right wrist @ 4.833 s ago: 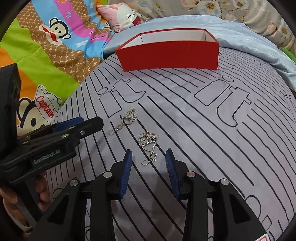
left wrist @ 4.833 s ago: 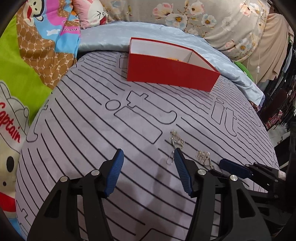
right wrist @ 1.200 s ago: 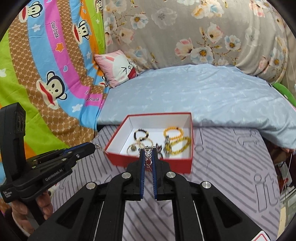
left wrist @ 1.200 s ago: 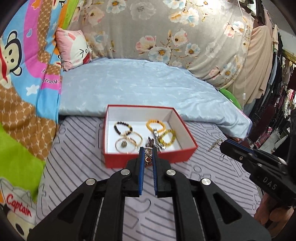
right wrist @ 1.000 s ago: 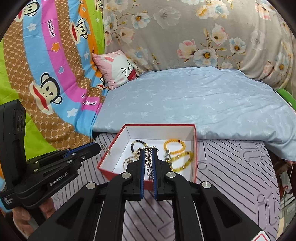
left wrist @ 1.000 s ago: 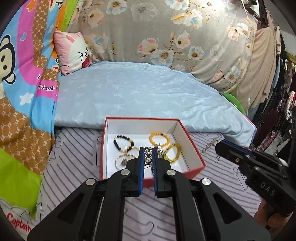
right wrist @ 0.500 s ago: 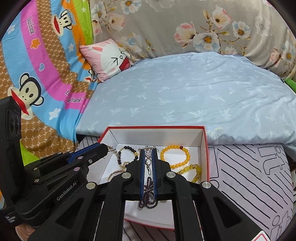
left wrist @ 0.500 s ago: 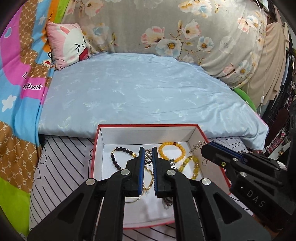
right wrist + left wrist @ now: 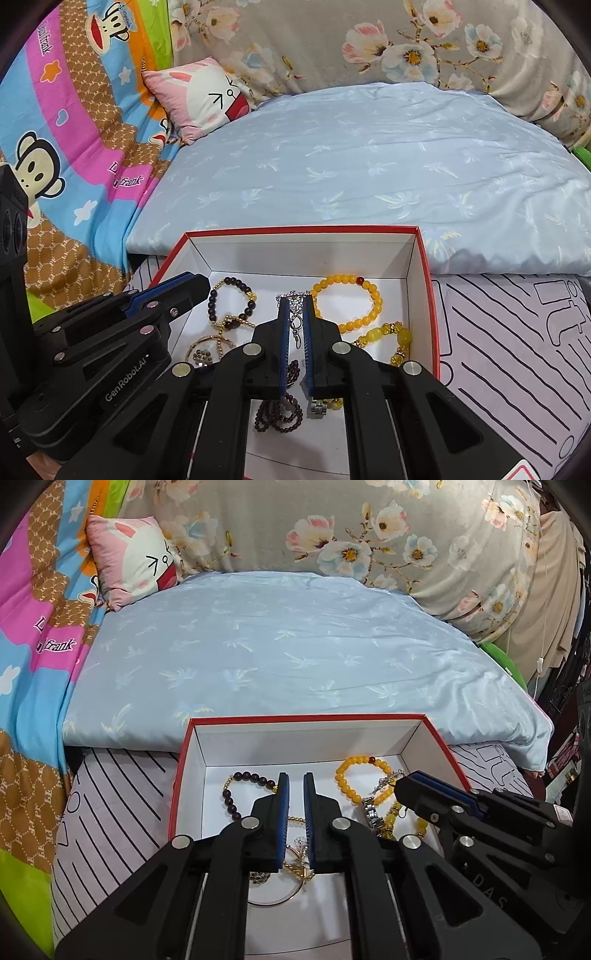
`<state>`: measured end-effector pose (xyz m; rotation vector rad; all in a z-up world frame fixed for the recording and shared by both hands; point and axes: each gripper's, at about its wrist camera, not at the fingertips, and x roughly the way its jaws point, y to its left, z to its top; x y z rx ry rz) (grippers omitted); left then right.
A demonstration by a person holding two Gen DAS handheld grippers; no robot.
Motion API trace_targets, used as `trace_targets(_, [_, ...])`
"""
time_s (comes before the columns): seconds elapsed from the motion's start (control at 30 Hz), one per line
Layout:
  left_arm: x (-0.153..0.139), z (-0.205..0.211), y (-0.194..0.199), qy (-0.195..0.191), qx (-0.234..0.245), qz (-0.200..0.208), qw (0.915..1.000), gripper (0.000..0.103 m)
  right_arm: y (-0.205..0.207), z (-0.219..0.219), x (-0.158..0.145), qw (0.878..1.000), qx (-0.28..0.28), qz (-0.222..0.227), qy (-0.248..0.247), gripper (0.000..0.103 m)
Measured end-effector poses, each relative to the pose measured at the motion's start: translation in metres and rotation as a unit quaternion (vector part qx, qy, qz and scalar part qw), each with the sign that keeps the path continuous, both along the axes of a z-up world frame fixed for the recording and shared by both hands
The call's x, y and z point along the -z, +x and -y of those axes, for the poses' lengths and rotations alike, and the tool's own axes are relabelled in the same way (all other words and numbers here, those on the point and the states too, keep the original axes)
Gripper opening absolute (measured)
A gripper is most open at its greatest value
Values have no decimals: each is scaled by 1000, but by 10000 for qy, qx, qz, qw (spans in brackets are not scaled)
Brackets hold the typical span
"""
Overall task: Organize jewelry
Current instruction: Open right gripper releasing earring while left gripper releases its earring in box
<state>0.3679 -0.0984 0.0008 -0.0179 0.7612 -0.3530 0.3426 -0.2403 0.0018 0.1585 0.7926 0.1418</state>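
A red box (image 9: pixel 369 718) with a white inside holds several bracelets, and both grippers hang over it. My right gripper (image 9: pixel 294 300) is shut on a silver earring (image 9: pixel 294 297) that sticks out past its tips; the earring also shows in the left wrist view (image 9: pixel 388 779). My left gripper (image 9: pixel 293 780) is nearly shut with a narrow gap; a silver earring (image 9: pixel 301 843) shows low between its fingers, and I cannot tell if it is gripped. A yellow bead bracelet (image 9: pixel 347 302) and a dark bead bracelet (image 9: pixel 229 299) lie in the box (image 9: pixel 424 295).
The box sits on a grey striped mat (image 9: pixel 517 350) at the edge of a light blue quilt (image 9: pixel 277 646). A pink rabbit pillow (image 9: pixel 136 554) and floral cushions lie behind. A colourful monkey blanket (image 9: pixel 55 129) is on the left.
Both grippers carried the earrings from the mat to the red box and now hang lower over its inside. The left gripper's jaws have parted slightly.
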Motion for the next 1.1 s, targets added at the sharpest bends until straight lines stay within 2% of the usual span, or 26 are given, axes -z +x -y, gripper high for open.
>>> trace_targets(0.27, [3,-3,0,-11,-25,-14,10000,7,6,-8,8,9999,-54,-98,-78,7])
trace_targets(0.37, [1,-3,-2,22,-52,30,10000,7,5,-11,8,9999,-49,-63,-108,13])
trace_targets(0.5, [1,-1,-4,107,-104,54,9999,12,1,-12,6,9999,22,3,-149,29])
trace_targets(0.67, [0,-4,-7,185,-233,85,9995,19,-9,-9,2,9997,113,65,-223,38])
trace_targets(1.0, [-11,-1,-28,345,-270,211,9988,19,-31,-9,-9,9994,189,110,-267,38])
trace_targets(1.1, [-14,-1,-36,414,-287,264,9984,23,-40,-9,-12,9991,226,141,-330,38])
